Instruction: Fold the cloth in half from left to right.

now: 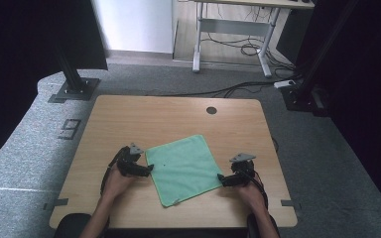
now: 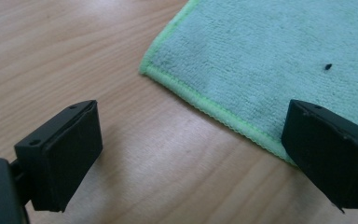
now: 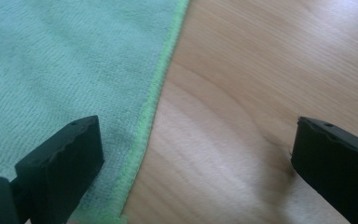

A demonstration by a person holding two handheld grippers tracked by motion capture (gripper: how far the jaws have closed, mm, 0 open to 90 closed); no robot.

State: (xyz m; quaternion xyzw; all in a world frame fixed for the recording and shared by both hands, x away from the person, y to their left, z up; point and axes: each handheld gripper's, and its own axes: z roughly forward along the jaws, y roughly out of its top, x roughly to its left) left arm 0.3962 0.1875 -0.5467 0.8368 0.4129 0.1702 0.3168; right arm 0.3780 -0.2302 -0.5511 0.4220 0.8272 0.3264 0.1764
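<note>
The green microfibre cloth (image 1: 183,168) lies flat and spread in 1 layer on the near half of the wooden table (image 1: 129,116), turned a little so its corners point off-square, with a small dark speck (image 2: 328,66) on its surface near the left side. The work in hand looks like taking the cloth by 2 opposite sides, perhaps to fold it. The main risk, as I judge it, is a missed pinch: the hemmed edge lies tight on the wood, so a jaw that closes above it could slide over the pile and grab nothing, or catch only the hem and let it slip on lifting. If 1 side grips and the other does not, the cloth would likely drag askew across the table. Pressing down too hard could also scrape a jaw on the wood. The left gripper (image 1: 149,170) sits at the cloth's left edge with its jaws wide apart, empty, 1 jaw over bare wood and the other over the hem just below the corner. The right gripper (image 1: 222,179) sits at the cloth's right edge near the right corner, jaws equally wide apart and empty, straddling the hem with 1 jaw over cloth and 1 over wood.
</note>
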